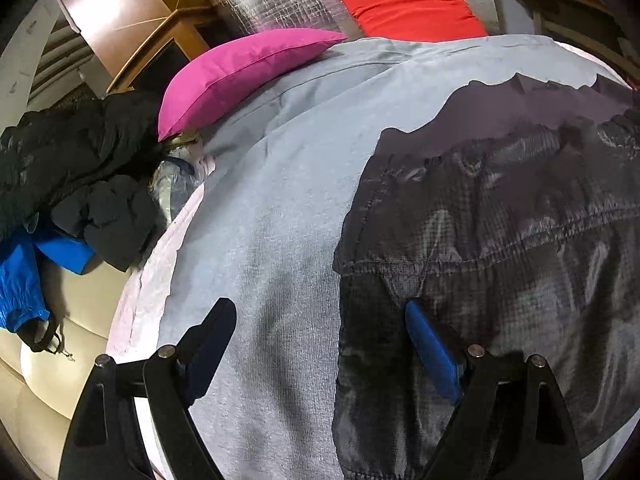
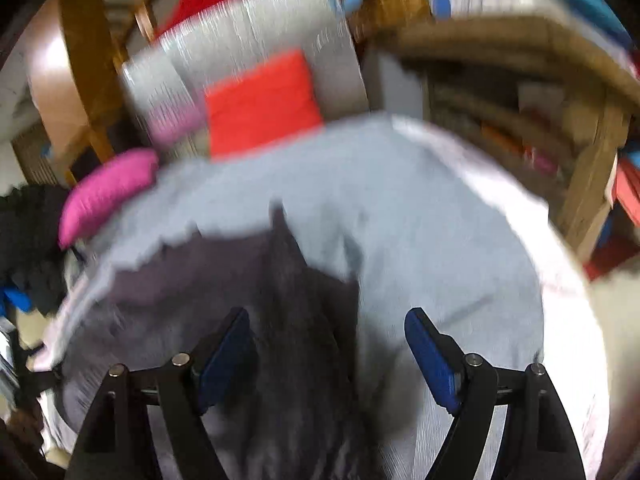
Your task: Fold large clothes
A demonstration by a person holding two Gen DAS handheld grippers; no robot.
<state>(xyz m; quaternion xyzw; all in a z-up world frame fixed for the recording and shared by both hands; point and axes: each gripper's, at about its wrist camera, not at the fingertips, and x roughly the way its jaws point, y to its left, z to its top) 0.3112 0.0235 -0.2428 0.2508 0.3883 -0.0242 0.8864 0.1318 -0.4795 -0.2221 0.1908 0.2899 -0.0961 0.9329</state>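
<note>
A dark grey checked garment point(image 1: 500, 240) with an elastic waistband lies on a light blue-grey sheet point(image 1: 280, 200) over the bed. My left gripper point(image 1: 320, 344) is open above the garment's left edge, its right finger point(image 1: 432, 356) over the dark cloth and its left finger over the sheet. In the blurred right wrist view the same garment point(image 2: 296, 300) lies bunched between the fingers of my right gripper point(image 2: 326, 344), which is open just above it. Neither gripper holds anything.
A pink pillow point(image 1: 240, 76) and a red cushion point(image 1: 412, 4) lie at the bed's far end against a silver mat point(image 1: 272, 0). A pile of black and blue clothes point(image 1: 72, 184) sits at left. Wooden shelves point(image 2: 520, 120) stand at right.
</note>
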